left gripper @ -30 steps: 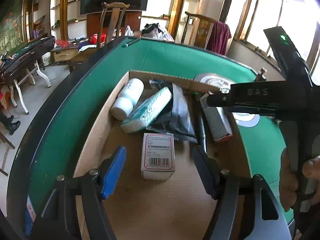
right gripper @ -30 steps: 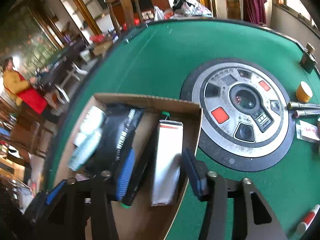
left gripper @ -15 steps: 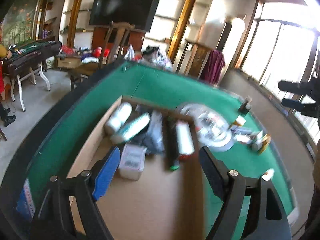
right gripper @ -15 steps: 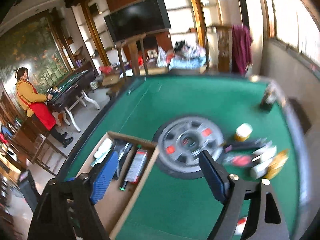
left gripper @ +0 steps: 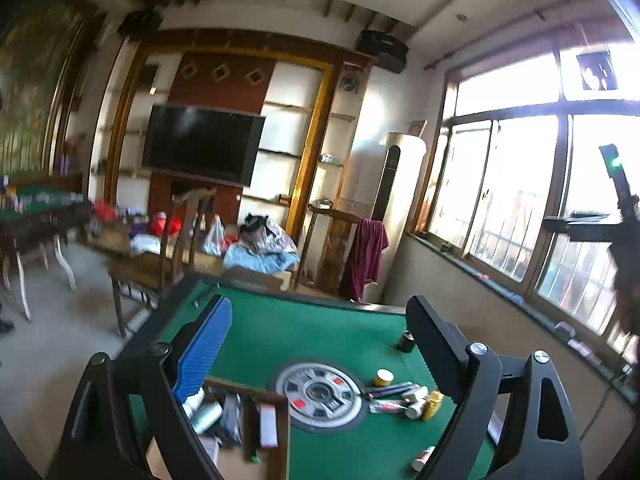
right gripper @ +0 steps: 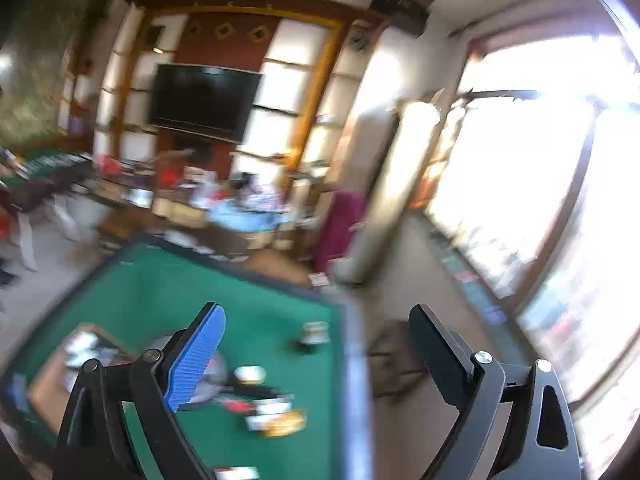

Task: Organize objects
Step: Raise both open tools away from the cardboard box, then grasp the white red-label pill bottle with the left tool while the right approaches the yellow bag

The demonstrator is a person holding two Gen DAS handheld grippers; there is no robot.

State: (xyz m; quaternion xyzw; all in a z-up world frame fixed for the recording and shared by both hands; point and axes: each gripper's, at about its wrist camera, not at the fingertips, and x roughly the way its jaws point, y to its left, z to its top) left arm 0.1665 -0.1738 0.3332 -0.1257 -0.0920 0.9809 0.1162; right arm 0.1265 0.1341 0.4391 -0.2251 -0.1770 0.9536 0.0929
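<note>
While both views look out high over the green counter (left gripper: 304, 332), the left claw (left gripper: 320, 344) has its jaws apart and opening wider, with nothing between them. The right claw (right gripper: 316, 340) is likewise spread and opening, its jaws empty; its view is heavily blurred.

On the counter's near left part lies an open cardboard box (left gripper: 280, 432), and inside it lie several things side by side: a white bottle (left gripper: 206, 416), a dark pouch (left gripper: 232, 412) and a white tube with a red end (left gripper: 267, 424). Just right of the box sits the round grey control disc (left gripper: 320, 394) set into the counter's middle. Right of the disc, loose items are bunched together: a small yellow-lidded jar (left gripper: 383, 377), dark pens (left gripper: 390, 390) and a gold-coloured container (left gripper: 432, 400). A small dark bottle (left gripper: 406, 340) stands apart toward the far right edge, and a white tube with a red cap (left gripper: 422, 458) lies near the front edge.

Across the room a black television (left gripper: 202, 144) hangs on the wall, and a maroon cloth (left gripper: 366, 256) drapes over a wooden chair.
</note>
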